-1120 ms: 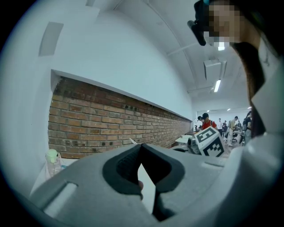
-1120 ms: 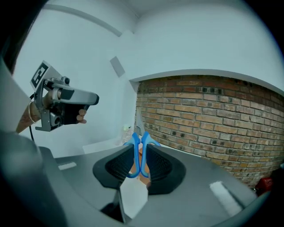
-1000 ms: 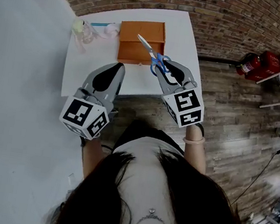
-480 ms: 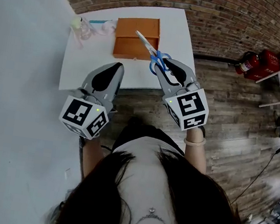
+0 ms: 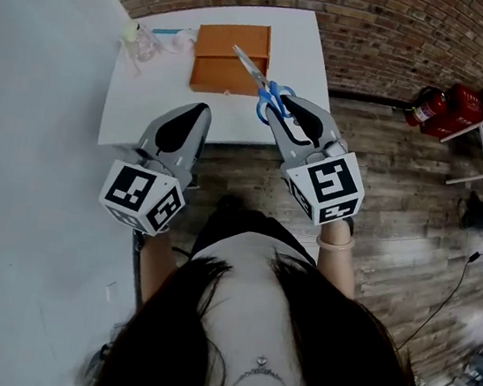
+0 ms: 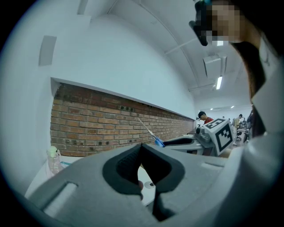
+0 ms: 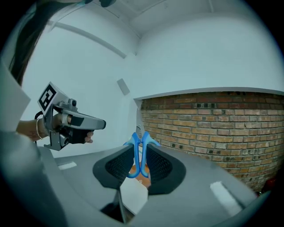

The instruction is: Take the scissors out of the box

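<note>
The scissors [image 5: 269,93], blue-handled with silver blades, hang in the air with my right gripper [image 5: 282,106] shut on their handles. Their blades point toward the orange box [image 5: 229,59], which stands on the white table [image 5: 148,99]. In the right gripper view the two blue handle loops [image 7: 133,156] stand squeezed between the pads of the right gripper [image 7: 139,148]. My left gripper [image 5: 196,110] hovers over the table's front edge, left of the scissors, shut with nothing in it. The left gripper view shows its tips [image 6: 141,145] meeting, with the scissors [image 6: 155,139] off to the right.
A clear bottle [image 5: 138,39] and a few small items lie at the table's back left. A brick wall [image 5: 380,29] runs behind the table. Red fire extinguishers [image 5: 439,108] stand on the wooden floor [image 5: 401,201] to the right, near another white table.
Table and box have slid up and away in the head view as both grippers drew back from them. The right gripper still carries the scissors, now clear of the box.
</note>
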The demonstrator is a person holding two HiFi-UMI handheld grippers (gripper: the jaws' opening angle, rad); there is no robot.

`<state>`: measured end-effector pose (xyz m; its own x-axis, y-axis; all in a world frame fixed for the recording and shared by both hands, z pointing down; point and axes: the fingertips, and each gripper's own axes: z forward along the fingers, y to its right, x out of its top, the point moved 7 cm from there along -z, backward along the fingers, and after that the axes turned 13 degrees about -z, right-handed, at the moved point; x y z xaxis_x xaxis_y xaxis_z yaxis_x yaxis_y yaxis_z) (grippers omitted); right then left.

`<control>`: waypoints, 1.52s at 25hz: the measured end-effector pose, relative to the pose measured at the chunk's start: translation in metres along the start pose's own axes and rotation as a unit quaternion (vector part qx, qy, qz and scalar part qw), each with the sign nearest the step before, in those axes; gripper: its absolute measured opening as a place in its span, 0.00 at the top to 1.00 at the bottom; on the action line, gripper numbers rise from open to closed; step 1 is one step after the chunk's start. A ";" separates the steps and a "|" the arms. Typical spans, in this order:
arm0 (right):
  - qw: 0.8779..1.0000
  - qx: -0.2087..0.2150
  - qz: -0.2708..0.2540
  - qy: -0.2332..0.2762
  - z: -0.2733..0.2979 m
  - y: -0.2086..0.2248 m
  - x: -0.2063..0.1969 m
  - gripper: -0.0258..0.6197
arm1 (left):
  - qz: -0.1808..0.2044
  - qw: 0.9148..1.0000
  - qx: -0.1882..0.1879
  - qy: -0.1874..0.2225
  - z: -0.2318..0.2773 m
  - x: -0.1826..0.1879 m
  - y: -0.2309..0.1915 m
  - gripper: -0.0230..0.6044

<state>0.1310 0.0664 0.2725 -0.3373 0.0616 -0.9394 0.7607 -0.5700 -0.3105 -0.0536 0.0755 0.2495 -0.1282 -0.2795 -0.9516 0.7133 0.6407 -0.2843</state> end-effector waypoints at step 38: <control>0.996 -0.063 -0.018 0.064 0.005 0.015 0.042 0.81 | 0.015 0.999 -0.043 -0.002 0.035 0.029 -0.037 0.96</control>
<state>0.1253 0.0564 0.2293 -0.2994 0.1887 -0.9353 0.8152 -0.4587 -0.3535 -0.0593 0.0185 0.2370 -0.1044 -0.2623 -0.9593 0.6549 0.7078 -0.2648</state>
